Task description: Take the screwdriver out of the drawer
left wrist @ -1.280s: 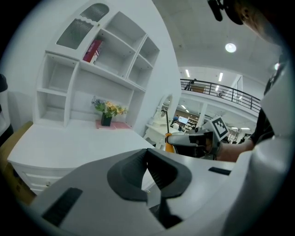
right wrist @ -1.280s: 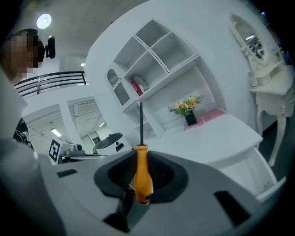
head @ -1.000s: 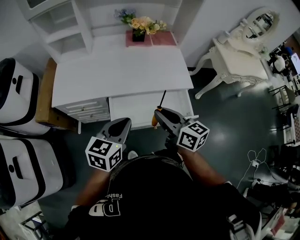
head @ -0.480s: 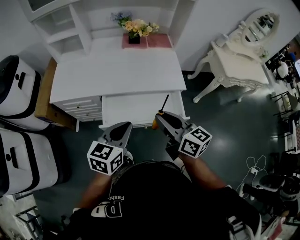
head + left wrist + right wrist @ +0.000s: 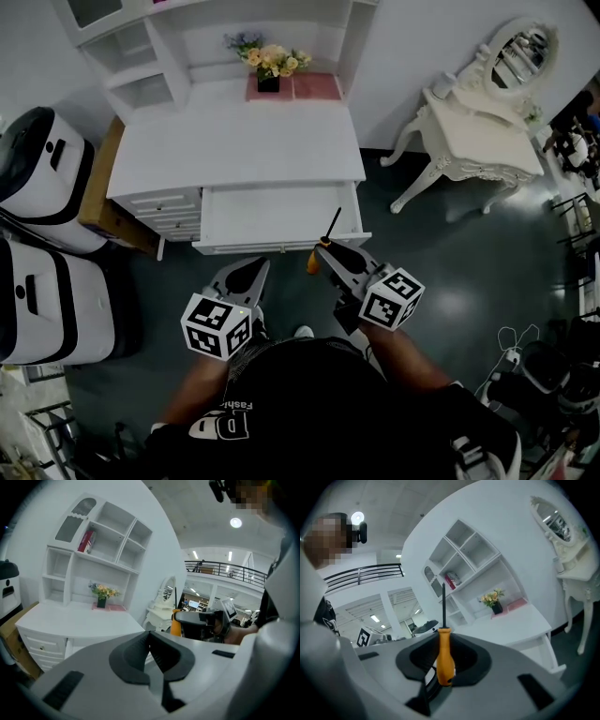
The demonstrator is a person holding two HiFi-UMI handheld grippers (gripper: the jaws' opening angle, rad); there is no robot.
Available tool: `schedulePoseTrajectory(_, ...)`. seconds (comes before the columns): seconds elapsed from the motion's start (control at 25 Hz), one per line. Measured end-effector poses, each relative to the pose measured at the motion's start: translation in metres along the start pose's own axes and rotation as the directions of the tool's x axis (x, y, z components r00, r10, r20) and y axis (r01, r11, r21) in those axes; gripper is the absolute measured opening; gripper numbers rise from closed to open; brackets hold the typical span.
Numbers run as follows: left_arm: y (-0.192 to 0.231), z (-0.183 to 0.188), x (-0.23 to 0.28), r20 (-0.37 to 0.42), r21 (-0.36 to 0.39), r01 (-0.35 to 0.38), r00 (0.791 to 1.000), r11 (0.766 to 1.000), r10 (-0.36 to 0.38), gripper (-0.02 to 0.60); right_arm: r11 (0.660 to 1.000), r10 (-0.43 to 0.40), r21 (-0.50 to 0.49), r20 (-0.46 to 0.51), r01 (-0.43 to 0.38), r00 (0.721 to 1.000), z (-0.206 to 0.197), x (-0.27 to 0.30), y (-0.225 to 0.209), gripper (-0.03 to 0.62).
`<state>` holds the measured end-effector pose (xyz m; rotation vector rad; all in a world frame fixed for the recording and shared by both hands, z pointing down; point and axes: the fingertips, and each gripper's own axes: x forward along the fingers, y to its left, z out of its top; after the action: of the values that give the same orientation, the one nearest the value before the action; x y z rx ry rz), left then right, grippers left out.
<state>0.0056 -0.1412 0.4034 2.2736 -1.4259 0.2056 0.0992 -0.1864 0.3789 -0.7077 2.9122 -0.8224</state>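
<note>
The screwdriver has an orange handle and a thin black shaft that points toward the desk. My right gripper is shut on the handle and holds it just in front of the open white drawer, over the dark floor. In the right gripper view the screwdriver stands upright between the dark jaws. My left gripper hangs to the left of it, in front of the drawer's front edge, shut with nothing in it. In the left gripper view the left gripper shows its jaws closed together.
The white desk carries a flower pot and a pink mat at the back. Small closed drawers sit left of the open one. White machines and a cardboard box stand at left, a vanity table at right.
Both grippers have drawn back from the desk toward the person. The screwdriver came along in the right gripper, and its handle is now clear of the drawer's front edge.
</note>
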Motion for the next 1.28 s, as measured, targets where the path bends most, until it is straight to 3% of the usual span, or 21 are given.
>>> schedulePoseTrajectory(0.4, -0.020, -0.028, -0.020, -0.018, -0.017, -0.052, 0.999, 0.998, 0.052, 0.014, 0.999, 0.026, 0.027, 0.013, -0.026, 1.000, -0.016, -0.032, 0.005, 0.078)
schedulePoseTrajectory(0.8, -0.010, -0.005, -0.019, -0.022, 0.042, 0.021, 1.000, 0.999, -0.020, 0.014, 0.999, -0.023, 0.026, 0.036, 0.022, 0.999, -0.016, -0.022, 0.018, 0.078)
schedulePoseTrajectory(1.28, 0.013, 0.000, -0.031, -0.022, 0.045, 0.047, 0.999, 0.998, -0.046, 0.014, 0.999, -0.031, 0.017, 0.059, 0.030, 0.998, -0.014, 0.002, 0.035, 0.078)
